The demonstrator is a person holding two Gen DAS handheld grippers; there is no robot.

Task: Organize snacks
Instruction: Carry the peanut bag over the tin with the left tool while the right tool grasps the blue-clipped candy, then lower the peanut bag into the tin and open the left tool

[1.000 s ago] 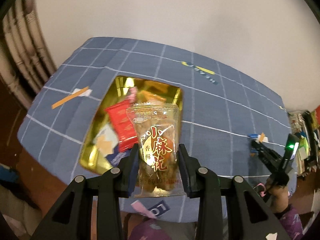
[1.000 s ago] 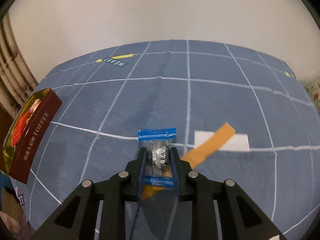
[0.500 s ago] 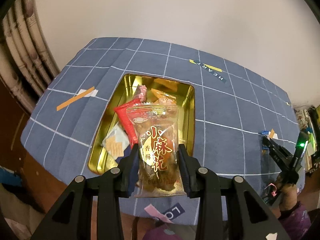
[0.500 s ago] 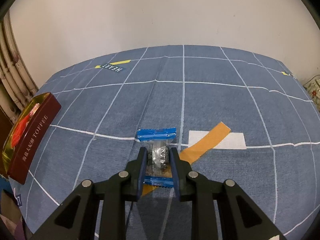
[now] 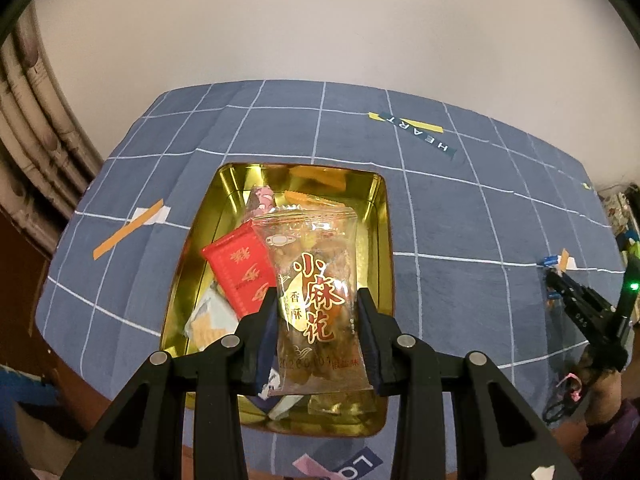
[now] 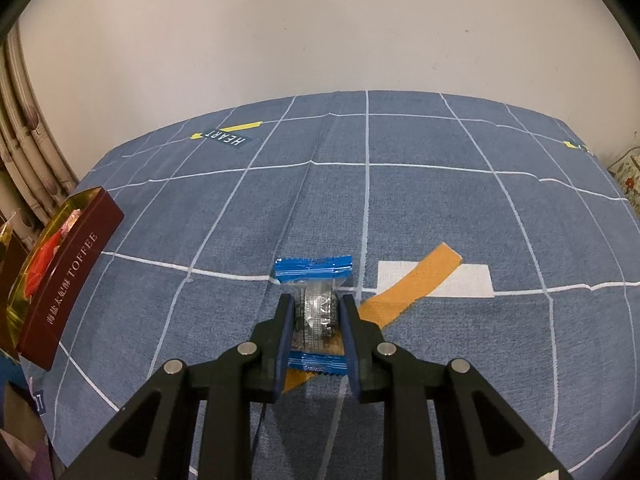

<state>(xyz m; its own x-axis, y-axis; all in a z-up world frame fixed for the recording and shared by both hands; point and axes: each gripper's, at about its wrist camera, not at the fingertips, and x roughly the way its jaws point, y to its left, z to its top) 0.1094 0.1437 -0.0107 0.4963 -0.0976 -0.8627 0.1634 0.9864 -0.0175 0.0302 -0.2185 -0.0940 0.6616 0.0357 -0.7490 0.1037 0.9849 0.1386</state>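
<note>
Tin at table's left edge already has several snacks. Left gripper clamps twist pack over it; right gripper clamps blue candy mid-table. Both still need dropping in.

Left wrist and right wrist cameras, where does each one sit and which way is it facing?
Left wrist: on the left tongs, looking down at the gold tin; its black fingers grip the clear snack bag, right tongs far right.
Right wrist: on the right tongs, low over the blue tablecloth, gripping the blue-ended candy.
Shared: tin, tablecloth, HEART label.
</note>
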